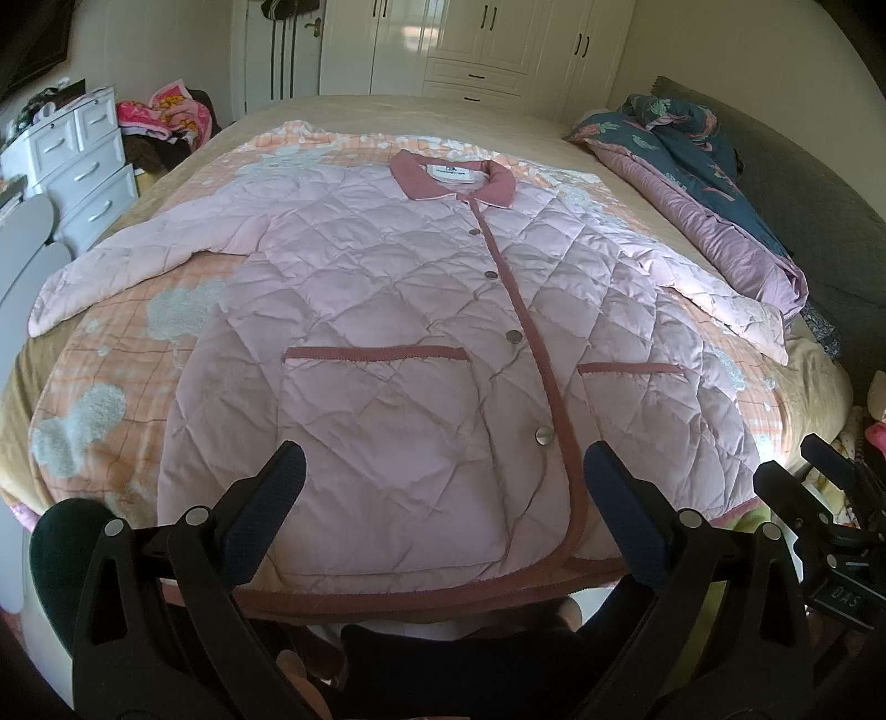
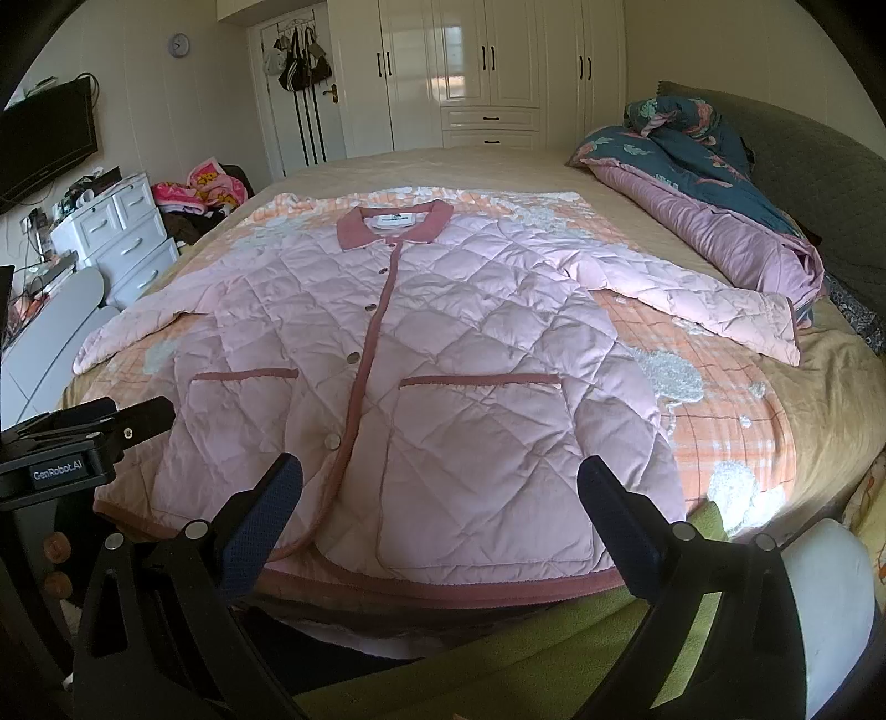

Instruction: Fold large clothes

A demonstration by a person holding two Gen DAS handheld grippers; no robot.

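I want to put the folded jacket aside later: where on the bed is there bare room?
Free: the tan bedspread beyond the jacket collar, toward the wardrobe. Crowded: the rolled quilt along the headboard side, touching one sleeve.

A lived-in home bedroom.
A wide bed [image 2: 803, 387] with a rolled quilt [image 2: 703, 183] fills the room; white built-in wardrobes [image 2: 487, 72], a wall clock [image 2: 179, 45], a mounted television [image 2: 47, 144], bags hung on the door [image 2: 299, 66].
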